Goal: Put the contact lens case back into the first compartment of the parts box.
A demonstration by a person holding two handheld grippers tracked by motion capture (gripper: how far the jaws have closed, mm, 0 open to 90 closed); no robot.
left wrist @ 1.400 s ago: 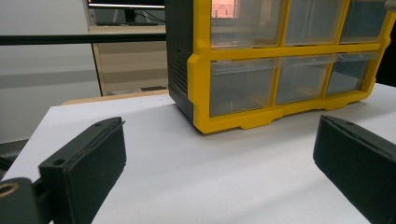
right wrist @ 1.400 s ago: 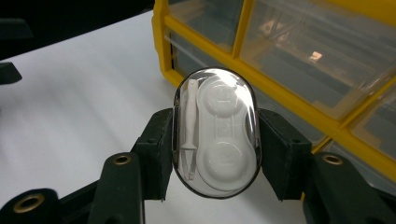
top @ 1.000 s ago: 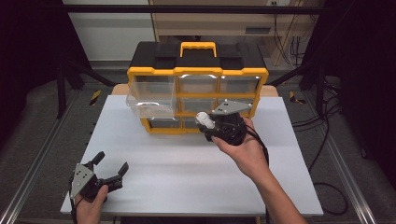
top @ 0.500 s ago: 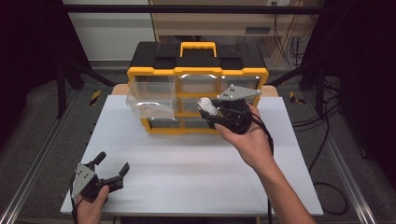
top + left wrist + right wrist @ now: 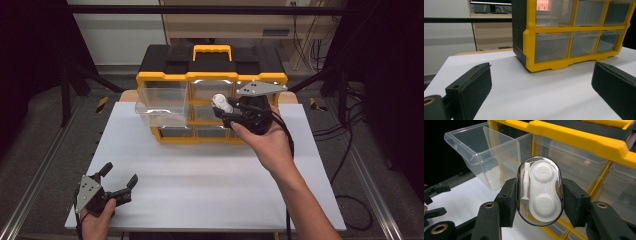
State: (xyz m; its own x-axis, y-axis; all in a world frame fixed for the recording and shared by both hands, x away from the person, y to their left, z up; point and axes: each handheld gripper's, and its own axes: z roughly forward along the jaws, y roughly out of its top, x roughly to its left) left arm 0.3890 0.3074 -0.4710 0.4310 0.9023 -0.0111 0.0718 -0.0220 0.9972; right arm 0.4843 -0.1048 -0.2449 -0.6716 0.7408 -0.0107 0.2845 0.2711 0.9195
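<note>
One clear drawer (image 5: 162, 102) pulled out, right gripper (image 5: 223, 106) fingers clamped on contact-lens case (image 5: 539, 191), left gripper (image 5: 116, 184) fingers apart.

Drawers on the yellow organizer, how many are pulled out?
1: the upper-left clear drawer, sticking out. The right gripper with its lens case covers some fronts, so another could be hidden.

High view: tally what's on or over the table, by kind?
Drawer organizer: 1
Pulled-out clear drawer: 1
Contact lens case: 1, held in the right gripper
Grippers: 2, counting the open left gripper
Total: 5
</note>
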